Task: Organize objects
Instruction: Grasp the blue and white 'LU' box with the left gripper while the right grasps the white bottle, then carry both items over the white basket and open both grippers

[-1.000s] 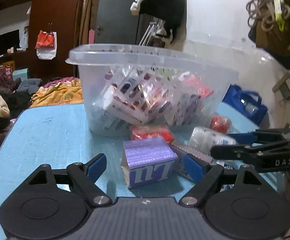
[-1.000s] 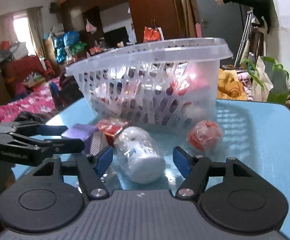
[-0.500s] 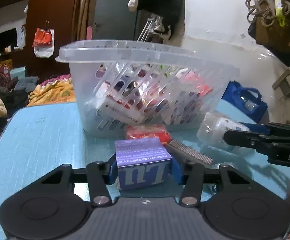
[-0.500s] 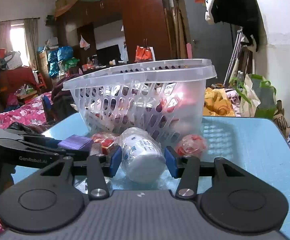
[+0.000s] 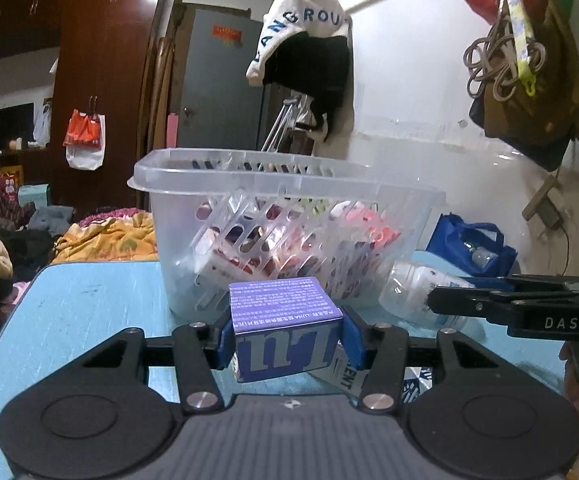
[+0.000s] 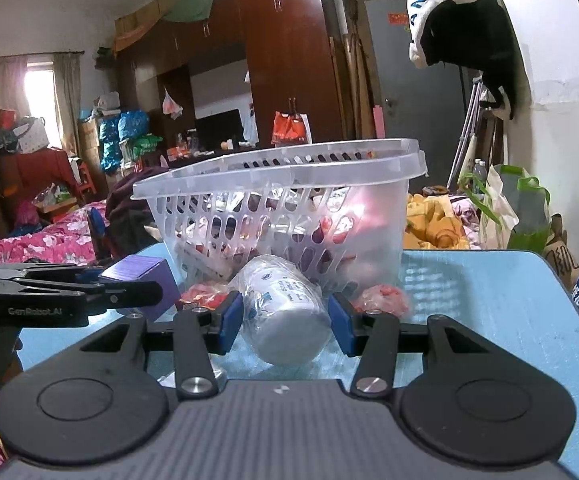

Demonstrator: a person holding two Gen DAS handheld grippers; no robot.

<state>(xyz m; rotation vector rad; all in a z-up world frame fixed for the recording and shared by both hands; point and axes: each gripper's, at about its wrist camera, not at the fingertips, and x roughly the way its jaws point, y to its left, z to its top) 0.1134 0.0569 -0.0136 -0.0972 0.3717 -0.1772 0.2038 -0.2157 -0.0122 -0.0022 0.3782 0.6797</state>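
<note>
A purple box [image 5: 285,328] with white lettering sits between the blue pads of my left gripper [image 5: 287,338], which is shut on it and holds it just above the blue table [image 5: 89,304]. My right gripper [image 6: 285,320] is shut on a clear plastic bottle [image 6: 285,312] with a white label, its base toward the camera. The same bottle [image 5: 413,294] and the right gripper's arm show at the right of the left wrist view. Behind both stands a clear slotted basket [image 5: 289,184] holding several packets. The purple box [image 6: 141,274] appears at left in the right wrist view.
Red wrapped snacks [image 6: 381,296] and a red packet [image 6: 203,296] lie on the table by the basket [image 6: 281,164]. A printed flat pack [image 5: 345,372] lies under the left gripper. A blue bag [image 5: 469,240] stands past the table's right edge; bedding and clutter lie beyond.
Both grippers went from open around their objects to shut on them. The purple box and the bottle have since come up off the table, and both views tilted upward.
</note>
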